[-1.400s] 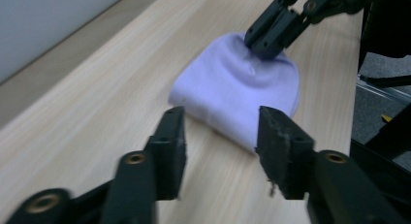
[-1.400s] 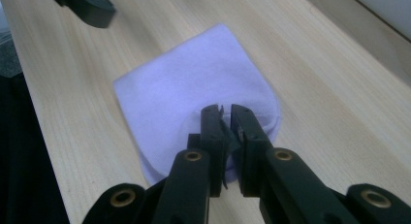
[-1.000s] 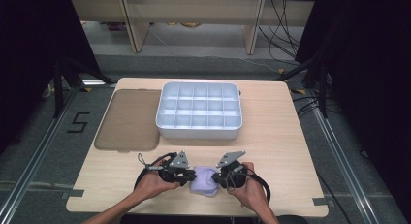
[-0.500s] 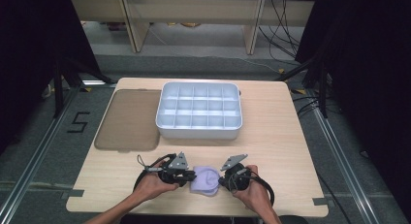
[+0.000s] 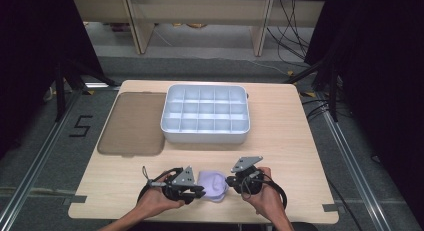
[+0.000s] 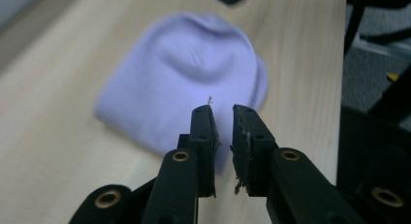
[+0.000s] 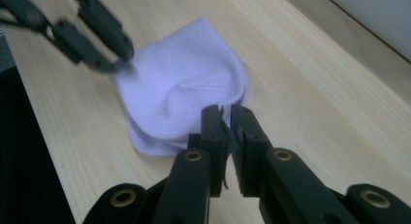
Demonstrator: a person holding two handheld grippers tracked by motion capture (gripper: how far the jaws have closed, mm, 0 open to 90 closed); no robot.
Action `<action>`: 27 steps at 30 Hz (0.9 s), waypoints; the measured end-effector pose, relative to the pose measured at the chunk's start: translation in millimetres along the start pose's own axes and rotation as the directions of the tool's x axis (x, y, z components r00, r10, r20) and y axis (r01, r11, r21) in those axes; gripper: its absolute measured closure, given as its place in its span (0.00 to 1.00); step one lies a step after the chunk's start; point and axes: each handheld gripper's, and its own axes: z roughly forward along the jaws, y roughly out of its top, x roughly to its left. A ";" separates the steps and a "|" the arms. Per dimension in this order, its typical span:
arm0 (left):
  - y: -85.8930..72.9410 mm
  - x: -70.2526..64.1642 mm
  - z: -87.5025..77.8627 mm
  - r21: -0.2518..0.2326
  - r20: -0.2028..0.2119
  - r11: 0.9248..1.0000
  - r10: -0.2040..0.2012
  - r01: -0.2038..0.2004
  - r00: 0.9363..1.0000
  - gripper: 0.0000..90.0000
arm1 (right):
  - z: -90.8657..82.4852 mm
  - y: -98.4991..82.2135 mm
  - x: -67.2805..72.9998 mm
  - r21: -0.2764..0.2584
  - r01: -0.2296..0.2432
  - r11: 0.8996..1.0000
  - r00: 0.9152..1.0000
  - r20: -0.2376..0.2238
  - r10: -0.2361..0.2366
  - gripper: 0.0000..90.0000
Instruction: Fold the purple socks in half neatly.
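A folded lilac cloth lies flat on the wooden table near its front edge, between my two grippers. My left gripper is at the cloth's left side. In the left gripper view its jaws stand almost together above the cloth, with nothing between them. My right gripper is at the cloth's right side. Its jaws are likewise nearly closed and empty, just short of the cloth's near edge. In the right gripper view the left gripper touches the cloth's far corner.
A white tray with several compartments stands at the middle of the table. A flat brown lid lies to its left. The table's front edge runs just below both hands, and dark floor surrounds the table.
The left gripper has shifted a little toward the cloth and the front edge. The right gripper has stayed almost where it was. The cloth still lies between them.
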 end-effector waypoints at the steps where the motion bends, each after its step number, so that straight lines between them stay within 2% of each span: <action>1: -2.0 0.9 1.3 0.024 0.000 0.999 0.023 -0.023 1.000 0.87 | 1.6 0.9 0.4 -0.011 0.021 1.000 1.000 -0.003 -0.021 0.94; 2: -2.6 1.2 1.8 0.013 0.005 1.000 0.006 -0.006 1.000 0.87 | 1.6 3.2 2.5 -0.010 0.033 0.999 0.999 -0.007 -0.033 0.94; 3: -1.2 2.6 0.3 0.012 0.009 1.000 0.006 -0.006 1.000 0.87 | 1.6 3.2 2.5 -0.010 0.033 0.999 0.999 -0.007 -0.033 0.94; 4: 1.1 2.1 -3.0 -0.015 0.002 1.000 -0.010 0.010 1.000 0.87 | 1.4 4.5 3.4 -0.011 0.033 0.999 0.999 -0.014 -0.033 0.94; 6: 5.8 5.8 -14.6 -0.049 -0.014 0.999 -0.007 0.006 1.000 0.86 | 2.5 8.3 4.0 -0.032 0.063 0.998 0.998 -0.018 -0.063 0.94; 9: 5.4 9.7 -21.5 -0.067 -0.033 0.997 -0.025 0.023 0.999 0.85 | 2.4 10.9 6.9 -0.039 0.053 0.998 0.998 -0.018 -0.053 0.94; 11: 1.8 13.9 -26.7 -0.085 -0.038 0.994 -0.069 0.066 0.997 0.84 | 4.3 13.5 8.7 -0.044 0.060 0.997 0.998 -0.026 -0.062 0.94; 12: -0.1 17.6 -29.9 -0.082 -0.041 0.995 -0.059 0.056 0.997 0.83 | 4.3 14.8 10.7 -0.022 0.052 0.998 0.998 -0.039 -0.053 0.94; 13: -3.4 19.5 -32.6 -0.092 -0.031 0.991 -0.101 0.098 0.994 0.83 | 7.2 15.0 11.9 -0.038 0.064 0.997 0.997 -0.038 -0.065 0.94; 14: -5.8 21.7 -35.5 -0.091 -0.030 0.989 -0.123 0.119 0.992 0.83 | 9.8 14.9 14.9 -0.024 0.054 0.998 0.997 -0.048 -0.055 0.94; 15: -7.3 23.6 -36.8 -0.097 -0.032 0.988 -0.123 0.119 0.992 0.83 | 11.0 14.9 16.7 -0.012 0.054 0.998 0.997 -0.046 -0.054 0.94; 17: -13.0 27.5 -40.3 -0.094 -0.049 0.982 -0.167 0.162 0.985 0.78 | 17.8 15.9 19.1 0.004 0.084 0.996 0.995 -0.062 -0.083 0.94; 19: -14.1 29.2 -41.3 -0.087 -0.047 0.983 -0.166 0.162 0.985 0.77 | 19.6 15.7 21.5 0.012 0.075 0.997 0.995 -0.064 -0.074 0.94; 20: -15.2 29.6 -41.0 -0.089 -0.048 0.980 -0.180 0.175 0.982 0.74 | 23.2 16.2 22.0 0.018 0.103 0.995 0.992 -0.072 -0.102 0.94; 21: -15.5 29.2 -40.7 -0.083 -0.050 0.977 -0.201 0.197 0.978 0.69 | 26.3 15.7 23.5 0.032 0.111 0.993 0.992 -0.070 -0.108 0.94; 22: -15.4 30.7 -40.7 -0.069 -0.052 0.979 -0.196 0.192 0.979 0.64 | 29.4 14.9 24.0 0.050 0.116 0.992 0.991 -0.069 -0.112 0.94; 23: -15.6 31.6 -40.1 -0.067 -0.052 0.977 -0.204 0.200 0.978 0.59 | 34.3 13.5 23.9 0.054 0.126 0.991 0.989 -0.078 -0.122 0.94; 24: -15.8 31.6 -39.4 -0.070 -0.054 0.972 -0.229 0.225 0.972 0.55 | 38.3 11.5 23.1 0.068 0.123 0.990 0.990 -0.084 -0.117 0.94; 25: -16.1 32.4 -39.1 -0.066 -0.054 0.970 -0.240 0.236 0.969 0.55 | 38.3 11.5 23.1 0.068 0.123 0.990 0.990 -0.084 -0.117 0.94; 26: -16.5 34.2 -39.1 -0.058 -0.058 0.972 -0.233 0.229 0.971 0.54 | 40.0 11.1 23.3 0.060 0.116 0.991 0.991 -0.072 -0.111 0.94; 27: -17.3 35.7 -38.5 -0.050 -0.056 0.967 -0.252 0.250 0.966 0.51 | 41.0 11.5 25.1 0.056 0.116 0.992 0.991 -0.071 -0.112 0.93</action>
